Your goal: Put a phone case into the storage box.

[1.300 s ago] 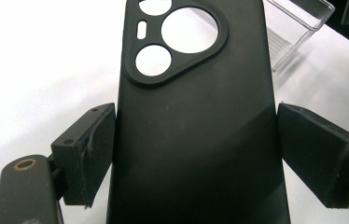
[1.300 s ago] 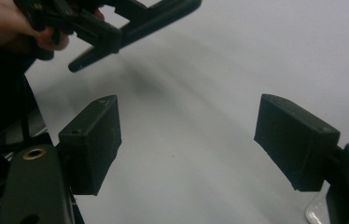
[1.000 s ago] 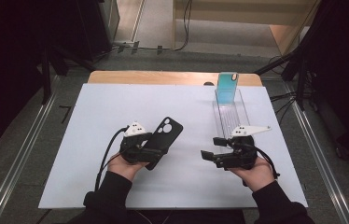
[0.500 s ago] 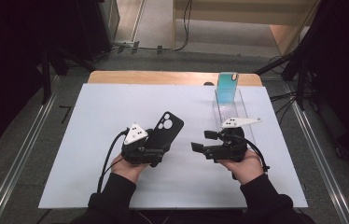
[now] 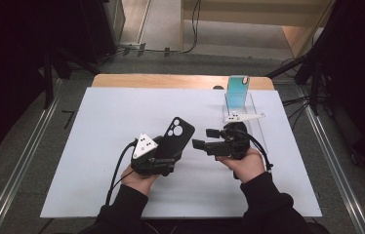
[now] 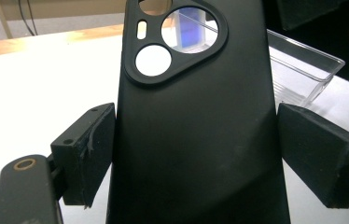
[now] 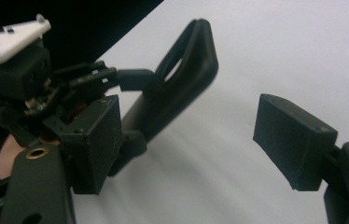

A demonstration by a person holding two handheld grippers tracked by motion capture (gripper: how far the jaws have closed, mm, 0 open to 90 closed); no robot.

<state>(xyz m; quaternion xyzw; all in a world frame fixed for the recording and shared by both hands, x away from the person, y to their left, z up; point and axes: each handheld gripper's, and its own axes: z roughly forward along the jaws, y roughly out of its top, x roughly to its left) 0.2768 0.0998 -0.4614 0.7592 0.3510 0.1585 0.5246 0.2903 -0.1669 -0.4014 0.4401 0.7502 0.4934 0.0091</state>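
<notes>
White tabletop [image 5: 97, 146], near its front edge: a matte black soft phone case [image 5: 173, 141] is clamped by the left gripper [image 5: 163, 163]; the right gripper [image 5: 202, 139], jaws apart and empty, is held beside it. Light and flexible, probably best gripped by its side edges.

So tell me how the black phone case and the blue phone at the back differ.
The black phone case is held off the table in the left tongs; the blue phone stands upright in the clear rack, untouched. The case is matte black with camera cutouts; the phone is glossy teal-blue. Both share a slim rectangular outline.
</notes>
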